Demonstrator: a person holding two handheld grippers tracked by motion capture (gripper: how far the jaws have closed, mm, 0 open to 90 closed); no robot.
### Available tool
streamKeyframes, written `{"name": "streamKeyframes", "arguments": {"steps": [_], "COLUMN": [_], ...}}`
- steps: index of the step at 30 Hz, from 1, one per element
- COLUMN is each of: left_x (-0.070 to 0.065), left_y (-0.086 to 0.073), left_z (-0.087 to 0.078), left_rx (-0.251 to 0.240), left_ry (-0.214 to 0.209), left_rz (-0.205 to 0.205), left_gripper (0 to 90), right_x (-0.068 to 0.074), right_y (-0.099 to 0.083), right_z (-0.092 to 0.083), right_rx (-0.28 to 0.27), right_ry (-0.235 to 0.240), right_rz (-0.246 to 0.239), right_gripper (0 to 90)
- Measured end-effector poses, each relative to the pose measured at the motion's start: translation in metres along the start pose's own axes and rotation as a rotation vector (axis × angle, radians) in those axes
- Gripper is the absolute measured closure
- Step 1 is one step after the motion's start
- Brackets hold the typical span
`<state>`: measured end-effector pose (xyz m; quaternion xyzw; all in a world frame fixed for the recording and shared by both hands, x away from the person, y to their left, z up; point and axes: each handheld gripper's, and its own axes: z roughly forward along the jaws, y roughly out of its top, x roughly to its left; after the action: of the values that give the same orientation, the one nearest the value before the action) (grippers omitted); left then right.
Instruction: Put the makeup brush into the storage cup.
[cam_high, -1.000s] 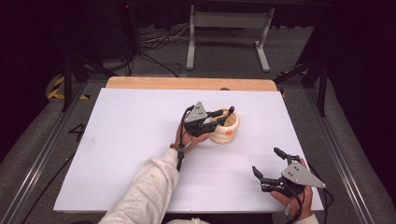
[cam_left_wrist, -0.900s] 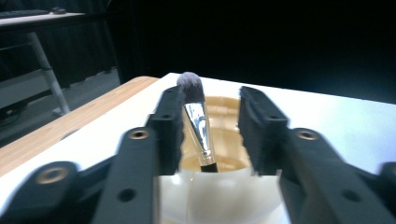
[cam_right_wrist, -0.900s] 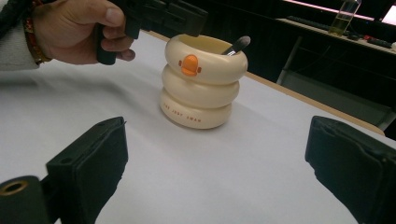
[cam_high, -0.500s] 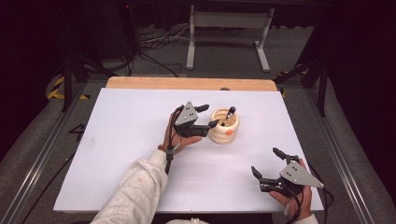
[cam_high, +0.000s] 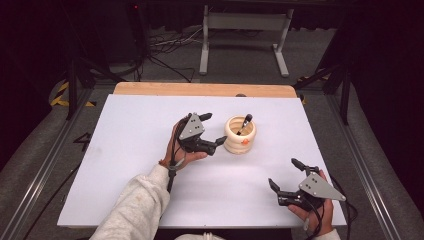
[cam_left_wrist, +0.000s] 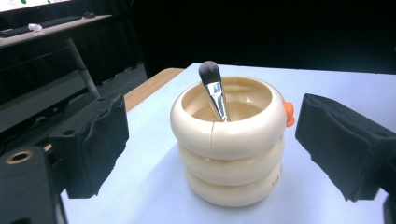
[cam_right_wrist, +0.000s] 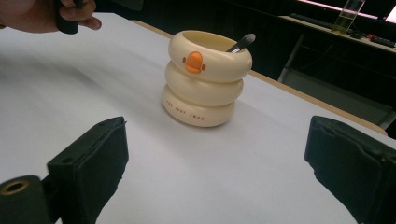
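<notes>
A cream holder (cam_high: 239, 135) shaped like three stacked rings stands upright near the table's middle, with an orange beak on its side (cam_right_wrist: 194, 62). A makeup brush (cam_high: 245, 123) leans inside it, dark bristles up (cam_left_wrist: 208, 73). My left gripper (cam_high: 212, 129) is open just left of the holder, nothing between its pads (cam_left_wrist: 95, 142). My right gripper (cam_high: 285, 175) is open near the front right of the table, well short of the holder (cam_right_wrist: 205, 77), and holds nothing.
The white table top (cam_high: 130, 150) has a wooden strip (cam_high: 200, 89) along its far edge. Beyond it are a metal stand (cam_high: 245, 30) and cables on the floor (cam_high: 160, 47). A rail (cam_high: 45, 165) runs along the table's left side.
My left gripper has let go of the brush and drawn back to the left of the holder. The brush now stays in the holder. The right gripper has barely moved.
</notes>
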<state>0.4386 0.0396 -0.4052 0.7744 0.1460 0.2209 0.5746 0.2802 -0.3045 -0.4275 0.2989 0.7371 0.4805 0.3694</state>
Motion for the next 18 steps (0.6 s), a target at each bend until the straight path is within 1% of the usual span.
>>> {"name": "streamKeyframes", "arguments": {"steps": [1, 2, 3, 10, 11, 14, 17, 18], "left_x": [0.0, -0.001, -0.001, -0.002, -0.002, -0.005, -0.006, -0.006], "left_y": [0.0, -0.001, -0.001, -0.001, -0.001, -0.001, -0.001, -0.002], "left_z": [-0.001, -0.003, -0.004, -0.012, -0.014, -0.018, -0.022, -0.023], "left_rx": [0.014, 0.019, 0.019, 0.005, 0.003, -0.002, -0.008, -0.011], "left_ry": [0.0, 0.001, -0.004, -0.016, -0.008, 0.011, 0.005, 0.008], "left_rz": [0.014, 0.032, 0.039, 0.011, 0.012, 0.041, 0.033, 0.037], "left_gripper": [5.8, 5.7, 4.7, 3.3, 3.0, 3.5, 3.6, 3.6], "right_x": [0.0, 0.0, 0.0, 0.001, 0.001, 0.001, 0.001, 0.001], "right_y": [0.0, 0.0, 0.0, -0.001, -0.001, 0.0, 0.0, 0.0], "right_z": [0.0, 0.0, 0.001, 0.001, 0.001, 0.001, 0.001, 0.001], "right_rx": [0.0, 0.0, 0.002, 0.007, 0.006, 0.006, 0.006, 0.005], "right_ry": [0.002, 0.002, 0.002, 0.007, 0.007, 0.008, 0.006, 0.004], "right_rz": [0.0, 0.0, 0.001, 0.0, 0.0, -0.001, -0.001, -0.002], "right_gripper": [6.8, 6.8, 6.9, 7.0, 7.0, 7.0, 7.0, 7.0]}}
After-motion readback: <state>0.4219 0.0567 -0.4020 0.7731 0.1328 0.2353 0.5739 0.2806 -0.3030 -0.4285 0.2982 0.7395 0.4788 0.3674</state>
